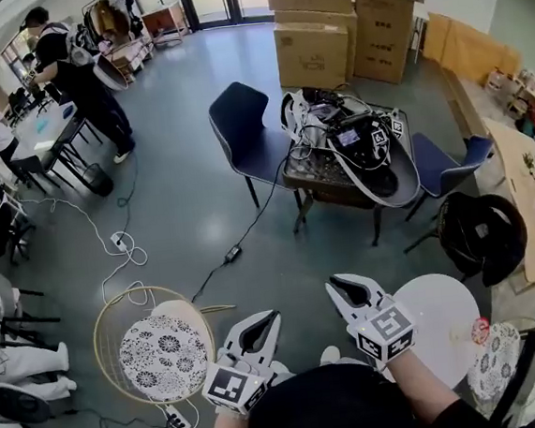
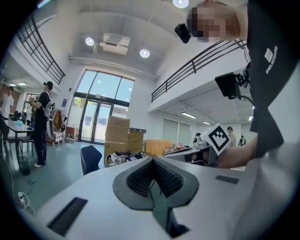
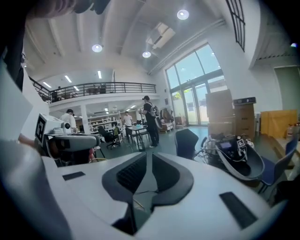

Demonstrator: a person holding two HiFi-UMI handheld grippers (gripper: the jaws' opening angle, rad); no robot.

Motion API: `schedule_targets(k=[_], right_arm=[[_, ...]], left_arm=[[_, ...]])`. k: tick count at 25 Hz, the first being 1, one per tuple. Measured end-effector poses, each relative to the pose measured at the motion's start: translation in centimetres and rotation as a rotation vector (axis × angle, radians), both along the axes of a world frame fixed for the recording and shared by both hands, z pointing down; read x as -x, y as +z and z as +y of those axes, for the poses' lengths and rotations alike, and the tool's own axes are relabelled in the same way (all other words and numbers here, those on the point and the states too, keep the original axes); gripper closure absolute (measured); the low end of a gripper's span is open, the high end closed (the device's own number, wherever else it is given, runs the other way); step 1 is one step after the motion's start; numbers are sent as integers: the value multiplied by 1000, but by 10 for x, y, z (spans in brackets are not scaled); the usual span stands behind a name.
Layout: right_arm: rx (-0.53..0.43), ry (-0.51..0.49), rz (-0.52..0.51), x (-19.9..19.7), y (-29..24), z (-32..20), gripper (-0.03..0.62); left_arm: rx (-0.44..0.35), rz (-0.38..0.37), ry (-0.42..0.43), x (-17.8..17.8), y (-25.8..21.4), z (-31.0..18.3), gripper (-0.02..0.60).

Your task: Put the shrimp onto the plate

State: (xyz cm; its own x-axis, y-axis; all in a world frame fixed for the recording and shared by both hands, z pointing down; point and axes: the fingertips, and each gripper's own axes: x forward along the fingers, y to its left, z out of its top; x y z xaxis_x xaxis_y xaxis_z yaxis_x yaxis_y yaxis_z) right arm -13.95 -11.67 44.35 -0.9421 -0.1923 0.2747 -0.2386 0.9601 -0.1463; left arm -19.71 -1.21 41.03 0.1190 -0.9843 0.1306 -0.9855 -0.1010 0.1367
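A patterned plate (image 1: pixel 164 356) lies in a gold wire basket (image 1: pixel 106 339) on the floor at lower left. A second patterned plate (image 1: pixel 496 363) sits at lower right, with a small red thing (image 1: pixel 479 331) at its rim; I cannot tell if that is the shrimp. My left gripper (image 1: pixel 265 321) is raised in front of my body, right of the basket, jaws shut on nothing (image 2: pixel 152 159). My right gripper (image 1: pixel 338 286) is held beside it, left of a white round table (image 1: pixel 444 318), its jaws closed together with nothing between them (image 3: pixel 149 153).
Ahead stand a dark blue chair (image 1: pixel 243 126) and a low table piled with gear and cables (image 1: pixel 351 149). Cardboard boxes (image 1: pixel 325 24) are stacked at the back. A cable and power strip (image 1: pixel 125 246) run across the floor. People stand at far left (image 1: pixel 80 71).
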Motion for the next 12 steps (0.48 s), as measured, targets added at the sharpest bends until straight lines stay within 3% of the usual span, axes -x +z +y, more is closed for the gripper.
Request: schedule_targets(k=[12], right_arm=[[-69,-339,-161,84,-64,96,551]], left_arm=[[-102,-31,-248,60,-46,78,575]])
